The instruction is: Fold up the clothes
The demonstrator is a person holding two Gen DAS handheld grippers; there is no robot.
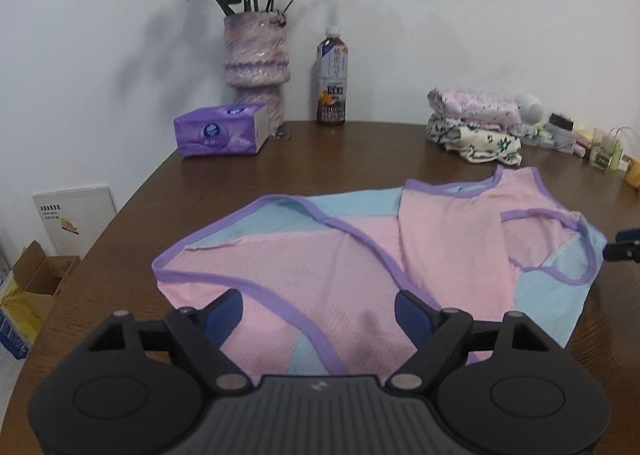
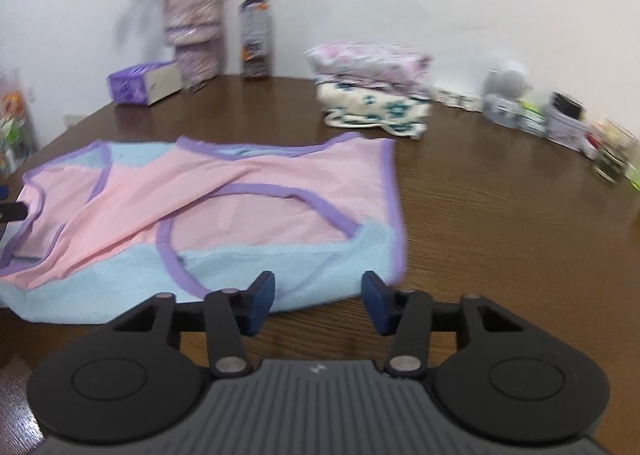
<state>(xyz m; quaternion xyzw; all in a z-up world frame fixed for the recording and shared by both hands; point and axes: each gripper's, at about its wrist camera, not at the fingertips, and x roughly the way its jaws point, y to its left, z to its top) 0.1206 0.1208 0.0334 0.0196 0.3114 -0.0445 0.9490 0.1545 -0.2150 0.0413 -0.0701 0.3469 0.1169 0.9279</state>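
Left hand-held gripper (image 1: 319, 313) gapes over the pink-and-blue garment (image 1: 360, 267).

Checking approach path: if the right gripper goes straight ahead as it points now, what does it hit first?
Likely the near blue edge of the pink-and-blue garment; the right gripper is open just short of it. Height above the table is unclear.

So the top (image 1: 360, 255) is spread out on the table (image 1: 340, 151), near the front. Everything else sits behind it along the wall: tissue box (image 1: 220, 131) back left of the top, vase (image 1: 256, 67) just right of the box and touching it, bottle (image 1: 332, 79) right of that. Back right of the top there's a stack of folded clothes (image 1: 476, 123), with small clutter (image 1: 576, 135) further right.
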